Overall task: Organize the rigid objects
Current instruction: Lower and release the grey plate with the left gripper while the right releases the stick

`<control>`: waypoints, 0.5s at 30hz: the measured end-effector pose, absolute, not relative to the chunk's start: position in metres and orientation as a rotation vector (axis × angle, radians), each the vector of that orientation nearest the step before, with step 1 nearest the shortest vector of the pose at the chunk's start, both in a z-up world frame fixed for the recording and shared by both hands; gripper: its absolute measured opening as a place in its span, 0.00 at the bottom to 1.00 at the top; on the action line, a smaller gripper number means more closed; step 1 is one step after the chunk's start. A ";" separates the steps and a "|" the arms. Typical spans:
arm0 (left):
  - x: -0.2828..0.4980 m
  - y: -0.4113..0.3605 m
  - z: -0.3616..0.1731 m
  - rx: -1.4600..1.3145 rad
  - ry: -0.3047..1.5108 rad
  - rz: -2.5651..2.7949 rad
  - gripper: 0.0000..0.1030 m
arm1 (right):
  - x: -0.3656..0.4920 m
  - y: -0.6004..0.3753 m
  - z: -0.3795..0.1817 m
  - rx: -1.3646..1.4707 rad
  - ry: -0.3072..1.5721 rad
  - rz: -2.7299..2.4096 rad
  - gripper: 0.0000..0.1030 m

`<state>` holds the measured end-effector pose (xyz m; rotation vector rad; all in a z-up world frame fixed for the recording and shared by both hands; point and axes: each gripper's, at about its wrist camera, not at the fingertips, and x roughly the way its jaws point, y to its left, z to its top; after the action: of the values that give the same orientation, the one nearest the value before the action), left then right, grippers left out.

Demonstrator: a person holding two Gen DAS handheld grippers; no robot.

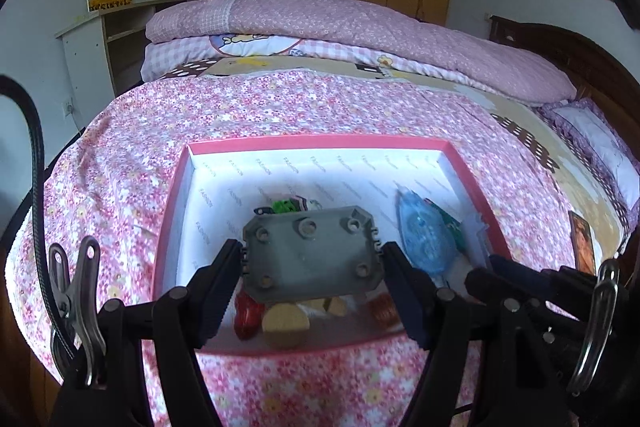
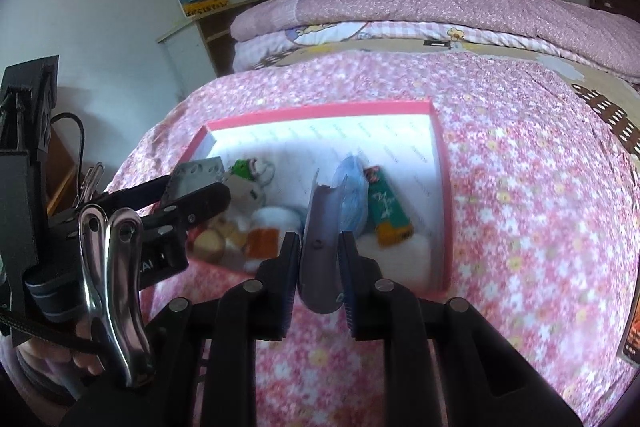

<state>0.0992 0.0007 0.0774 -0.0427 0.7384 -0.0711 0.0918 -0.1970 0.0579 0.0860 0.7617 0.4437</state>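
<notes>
Grey plastic, the plate (image 1: pixel 310 253) sits pinched across its width between my spread left fingers (image 1: pixel 314 291), held above the pink box (image 1: pixel 312 142) so it can drop among the toys beneath. My right fingers (image 2: pixel 319 269) squeeze a thin purple cutter (image 2: pixel 320 227) edge-on, over the box's near rim.

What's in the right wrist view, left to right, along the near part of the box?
Grey perforated block held by the left gripper → round wooden piece → orange block → purple curved piece in the right gripper → green-and-yellow box.
</notes>
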 end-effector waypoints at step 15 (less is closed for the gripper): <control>0.127 0.009 0.056 -0.051 0.813 -0.039 0.73 | 0.114 -0.200 0.052 0.083 0.756 0.397 0.30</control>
<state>0.1272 0.0087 0.0560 -0.0510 0.8130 -0.0389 0.1140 -0.1995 0.0517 0.0832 0.7556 0.3972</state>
